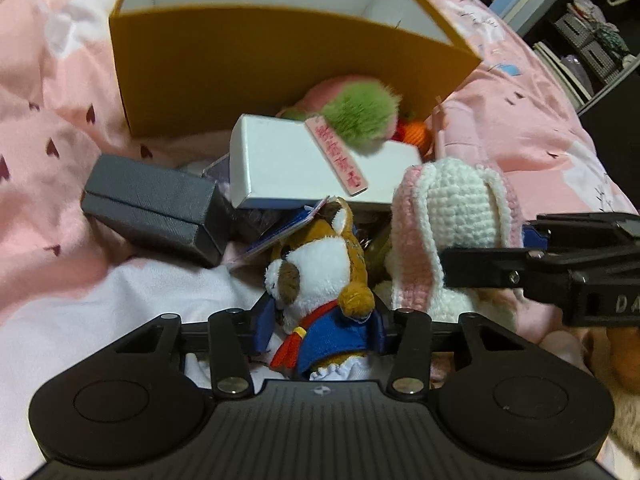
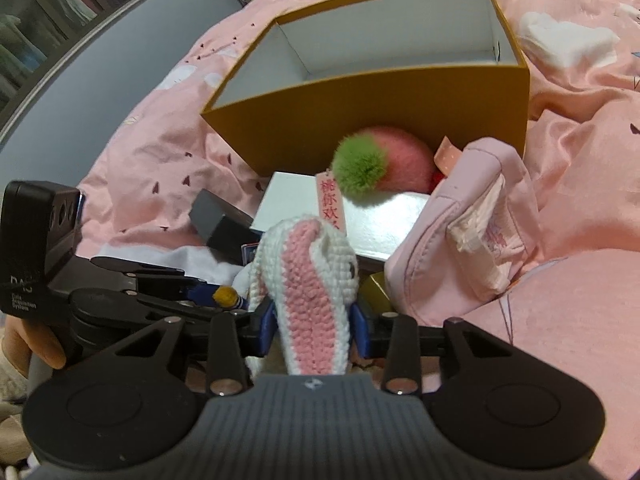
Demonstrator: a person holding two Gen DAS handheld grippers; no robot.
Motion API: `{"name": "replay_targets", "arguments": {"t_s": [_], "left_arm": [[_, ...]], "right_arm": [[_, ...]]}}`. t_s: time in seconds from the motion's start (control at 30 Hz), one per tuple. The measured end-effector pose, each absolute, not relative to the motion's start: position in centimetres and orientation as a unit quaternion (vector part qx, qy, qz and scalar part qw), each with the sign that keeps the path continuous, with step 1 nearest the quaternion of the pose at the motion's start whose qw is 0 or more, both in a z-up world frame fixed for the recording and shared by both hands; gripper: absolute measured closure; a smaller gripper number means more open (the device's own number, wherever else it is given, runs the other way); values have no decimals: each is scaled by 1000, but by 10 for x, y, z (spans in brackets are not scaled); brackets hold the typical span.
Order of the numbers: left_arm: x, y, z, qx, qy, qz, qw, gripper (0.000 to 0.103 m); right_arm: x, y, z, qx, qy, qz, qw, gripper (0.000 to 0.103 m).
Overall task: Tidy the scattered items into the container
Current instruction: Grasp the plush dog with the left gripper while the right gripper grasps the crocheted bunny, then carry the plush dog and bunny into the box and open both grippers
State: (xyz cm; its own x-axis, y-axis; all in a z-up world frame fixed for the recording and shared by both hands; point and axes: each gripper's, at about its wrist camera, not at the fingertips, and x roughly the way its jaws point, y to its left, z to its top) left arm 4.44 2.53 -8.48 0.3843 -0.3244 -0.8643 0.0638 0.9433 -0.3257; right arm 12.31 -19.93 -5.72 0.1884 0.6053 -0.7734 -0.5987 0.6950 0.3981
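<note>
Left tool [image 1: 318,322] clamped on dog plush [image 1: 320,276]. Right tool [image 2: 312,322] clamped on crochet bunny [image 2: 308,276]. Both just beside each other on bed [image 2: 580,320], near side of orange box [image 2: 360,120]; box interior looks bare.

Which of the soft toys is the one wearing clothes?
The brown-and-white plush animal, between the left gripper's fingers: it wears a blue outfit with a red scarf. The crocheted bunny and the pink-and-green fuzzy plush are bare.
</note>
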Motion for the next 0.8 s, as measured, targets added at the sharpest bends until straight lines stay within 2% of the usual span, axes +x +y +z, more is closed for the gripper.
{"name": "replay_targets", "arguments": {"t_s": [0.53, 0.8], "left_arm": [[36, 26, -5, -89, 437, -95, 890, 53], [66, 45, 30, -75, 399, -72, 911, 53]], "right_arm": [[142, -211, 1, 59, 451, 419, 786, 62], [170, -188, 29, 44, 416, 433, 798, 62]]}}
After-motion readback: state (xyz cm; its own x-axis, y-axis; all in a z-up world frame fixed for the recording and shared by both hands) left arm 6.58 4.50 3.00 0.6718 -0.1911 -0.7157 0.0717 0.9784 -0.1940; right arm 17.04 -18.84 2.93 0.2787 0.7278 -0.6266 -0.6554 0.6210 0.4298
